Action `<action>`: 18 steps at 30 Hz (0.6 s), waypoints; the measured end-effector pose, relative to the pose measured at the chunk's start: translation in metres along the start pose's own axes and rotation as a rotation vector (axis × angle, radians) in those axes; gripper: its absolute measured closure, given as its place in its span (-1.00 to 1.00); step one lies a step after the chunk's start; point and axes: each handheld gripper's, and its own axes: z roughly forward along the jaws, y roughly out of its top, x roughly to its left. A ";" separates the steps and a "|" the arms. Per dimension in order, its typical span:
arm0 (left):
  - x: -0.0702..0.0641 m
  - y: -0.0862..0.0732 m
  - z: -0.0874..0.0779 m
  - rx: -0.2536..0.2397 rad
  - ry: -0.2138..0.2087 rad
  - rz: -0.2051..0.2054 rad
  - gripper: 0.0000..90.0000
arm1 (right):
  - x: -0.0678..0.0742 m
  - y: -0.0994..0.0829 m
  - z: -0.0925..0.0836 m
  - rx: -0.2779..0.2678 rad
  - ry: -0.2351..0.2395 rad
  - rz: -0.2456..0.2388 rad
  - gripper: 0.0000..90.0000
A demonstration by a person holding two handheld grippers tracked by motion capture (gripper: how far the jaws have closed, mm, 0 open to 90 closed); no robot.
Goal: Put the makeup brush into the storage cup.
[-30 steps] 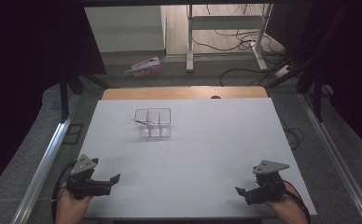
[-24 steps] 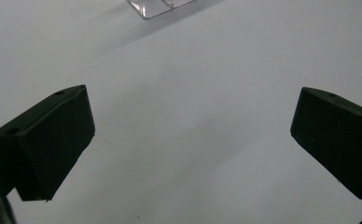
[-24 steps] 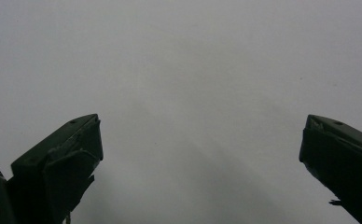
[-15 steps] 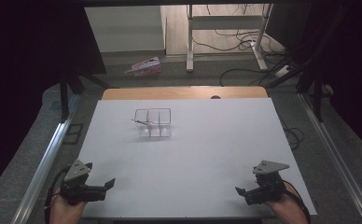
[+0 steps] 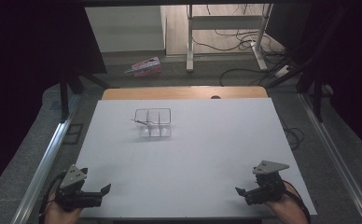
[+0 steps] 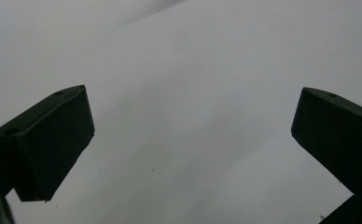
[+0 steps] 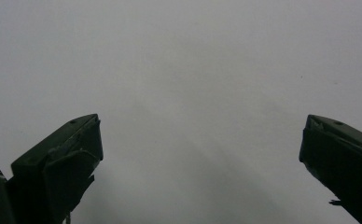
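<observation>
A clear, compartmented box (image 5: 154,123) stands on the white table (image 5: 188,154), left of centre toward the back; a thin dark item lies at its left side. My left gripper (image 5: 105,190) rests at the table's front left corner, jaws wide apart with nothing between them. My right gripper (image 5: 240,192) sits at the front right, also open and empty. In the left gripper view my left gripper (image 6: 191,140) faces bare white surface, as does my right gripper (image 7: 200,154) in the right gripper view.
A strip of wood (image 5: 184,92) edges the table's far side. Metal rails (image 5: 44,158) run along both sides. On the floor beyond lie a pink packet (image 5: 145,66), cables (image 5: 244,70) and a desk frame (image 5: 226,28).
My left gripper has drawn back and leftward toward the front left corner of the table. The right gripper has stayed put.
</observation>
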 end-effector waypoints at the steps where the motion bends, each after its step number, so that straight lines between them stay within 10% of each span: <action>1: 0.000 -0.001 -0.001 0.003 0.002 -0.001 -1.00 | 0.000 0.000 0.000 0.000 0.000 0.000 -1.00; 18: 0.001 -0.011 -0.003 0.033 0.034 0.000 -1.00 | 0.001 0.000 0.001 0.008 0.003 -0.001 -1.00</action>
